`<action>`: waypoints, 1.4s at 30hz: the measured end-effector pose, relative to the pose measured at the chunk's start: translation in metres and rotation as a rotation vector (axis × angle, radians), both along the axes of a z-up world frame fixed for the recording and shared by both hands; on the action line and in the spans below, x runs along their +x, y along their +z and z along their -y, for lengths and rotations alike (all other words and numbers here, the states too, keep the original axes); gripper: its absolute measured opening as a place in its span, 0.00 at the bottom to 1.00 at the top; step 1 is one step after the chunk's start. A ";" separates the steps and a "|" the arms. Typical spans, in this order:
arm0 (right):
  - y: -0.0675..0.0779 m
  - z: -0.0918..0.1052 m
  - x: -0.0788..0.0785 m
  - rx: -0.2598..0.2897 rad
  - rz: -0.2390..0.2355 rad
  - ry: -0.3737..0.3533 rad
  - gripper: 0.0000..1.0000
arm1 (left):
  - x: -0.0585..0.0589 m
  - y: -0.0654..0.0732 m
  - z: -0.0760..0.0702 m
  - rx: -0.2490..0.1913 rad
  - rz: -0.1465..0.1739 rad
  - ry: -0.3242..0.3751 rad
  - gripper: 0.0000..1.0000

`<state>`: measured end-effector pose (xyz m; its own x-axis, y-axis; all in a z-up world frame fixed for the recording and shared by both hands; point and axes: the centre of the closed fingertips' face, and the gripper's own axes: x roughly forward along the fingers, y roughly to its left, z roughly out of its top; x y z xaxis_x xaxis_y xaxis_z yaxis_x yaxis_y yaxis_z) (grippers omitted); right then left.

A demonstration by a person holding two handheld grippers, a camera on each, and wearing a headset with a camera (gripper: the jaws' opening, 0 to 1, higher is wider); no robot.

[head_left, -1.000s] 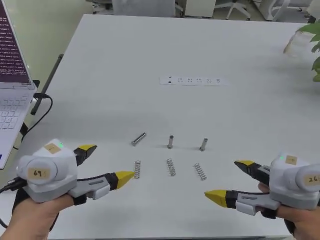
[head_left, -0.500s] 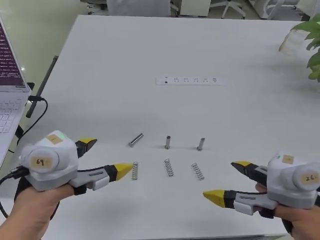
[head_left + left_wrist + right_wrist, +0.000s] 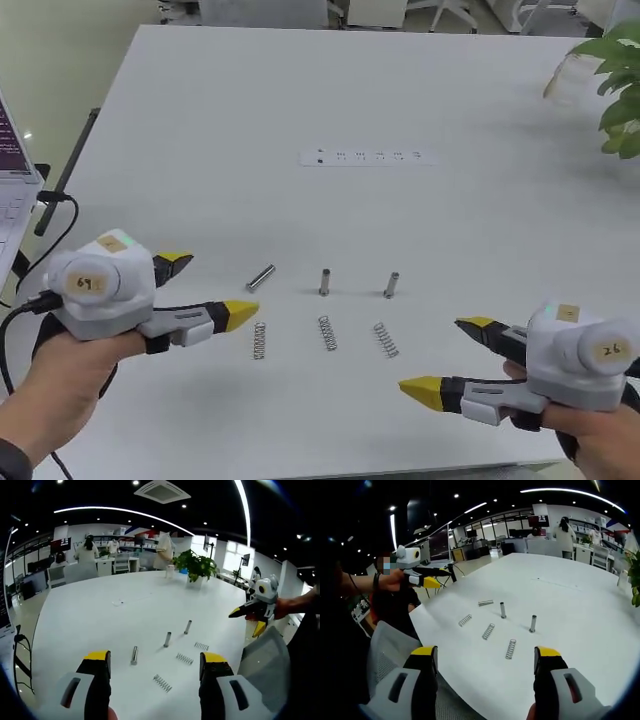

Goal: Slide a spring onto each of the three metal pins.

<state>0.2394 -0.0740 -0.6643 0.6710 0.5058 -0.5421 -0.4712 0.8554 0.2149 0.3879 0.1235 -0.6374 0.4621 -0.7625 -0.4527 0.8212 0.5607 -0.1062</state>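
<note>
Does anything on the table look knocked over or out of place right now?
Yes. The leftmost pin lies on its side, while the middle pin and the right pin stand upright. The three springs lie flat in a row in front of them, none on a pin.

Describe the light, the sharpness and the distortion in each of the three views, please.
Head view: even, soft light on the white table; the pins and springs look sharp, with only faint shadows. Left gripper view: the fisheye lens curves the table edge and the ceiling light strip. Right gripper view: the same curving, and its left side is dim.
</note>
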 end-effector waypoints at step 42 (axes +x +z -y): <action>-0.006 0.007 0.000 0.010 -0.036 -0.013 0.78 | 0.076 -0.046 0.047 0.077 -0.058 -0.046 0.63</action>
